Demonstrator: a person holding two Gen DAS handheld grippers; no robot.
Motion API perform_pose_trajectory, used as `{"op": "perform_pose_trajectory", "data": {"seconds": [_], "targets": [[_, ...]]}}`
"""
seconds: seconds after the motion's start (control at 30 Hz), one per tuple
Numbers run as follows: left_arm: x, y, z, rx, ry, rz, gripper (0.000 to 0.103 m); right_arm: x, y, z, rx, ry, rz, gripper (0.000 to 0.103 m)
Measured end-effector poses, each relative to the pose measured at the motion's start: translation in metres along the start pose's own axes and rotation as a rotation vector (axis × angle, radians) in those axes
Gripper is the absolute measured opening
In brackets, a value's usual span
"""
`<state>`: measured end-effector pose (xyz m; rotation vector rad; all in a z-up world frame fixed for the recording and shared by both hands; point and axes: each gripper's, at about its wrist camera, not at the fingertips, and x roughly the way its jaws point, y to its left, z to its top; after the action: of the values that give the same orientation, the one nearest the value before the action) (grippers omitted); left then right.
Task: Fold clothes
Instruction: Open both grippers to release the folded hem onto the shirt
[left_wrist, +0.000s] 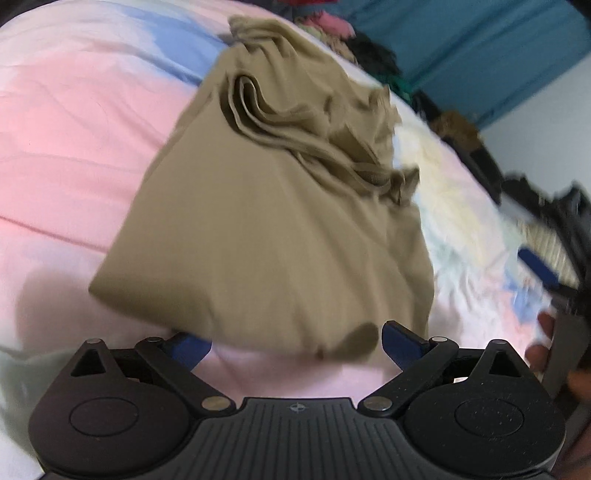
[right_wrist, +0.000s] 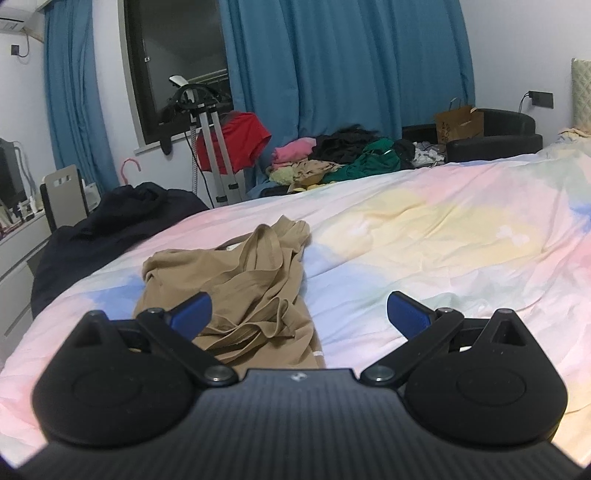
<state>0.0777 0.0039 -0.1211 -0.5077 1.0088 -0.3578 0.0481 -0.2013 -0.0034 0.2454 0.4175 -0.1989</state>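
Left gripper (left_wrist: 295, 341) jaws spread wide, nothing between them; the near hem of the tan garment (left_wrist: 273, 206) sits right at the fingertips, its lower edge overlapping the left blue pad, but whether pad and cloth touch can't be told through the blur. Likely poised to pinch that hem for a fold, as I read it. Right gripper (right_wrist: 299, 314) also wide open and empty, hovering above the near end of the tan garment (right_wrist: 243, 291); left pad over the cloth, right pad over bare bedspread (right_wrist: 424, 229), no grip. The garment lies on the bedspread (left_wrist: 66, 140) partly folded: the half nearest the grippers is flat and smooth, the far half bunched, with straps and neckline edges piled in ridges. That far end probably needs flattening before a clean fold. Beyond the garment, at the far edge of the bed, a pile of mixed clothes (right_wrist: 332, 155) waits, pink, green and black, likely the next items. Left of the garment, a dark heap (right_wrist: 110, 221) drapes over the bed's side. Behind the pile, blue curtains (right_wrist: 351, 66). In the left wrist view the right gripper (left_wrist: 543, 273) shows blurred to the right of the garment, well apart from it.
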Motion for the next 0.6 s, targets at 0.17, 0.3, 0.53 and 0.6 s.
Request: {"op": "perform_pose_trajectory", "data": {"seconds": [0.17,0.3,0.53,0.6], "targets": [[-0.019,0.008,0.001,-0.049,-0.153,-0.070,0.095,0.002,-0.001,0.000,0.012,0.010,0.001,0.103],[-0.028,0.013,-0.002,-0.078,-0.231,-0.131,0.095,0.002,-0.005,0.001,0.032,0.016,-0.010,0.103],[0.010,0.040,0.011,-0.271,-0.054,-0.185,0.093,0.003,-0.006,-0.001,0.042,0.025,-0.017,0.103],[0.010,0.043,0.014,-0.291,-0.060,-0.208,0.094,0.003,-0.005,-0.001,0.039,0.026,-0.016,0.103]]}}
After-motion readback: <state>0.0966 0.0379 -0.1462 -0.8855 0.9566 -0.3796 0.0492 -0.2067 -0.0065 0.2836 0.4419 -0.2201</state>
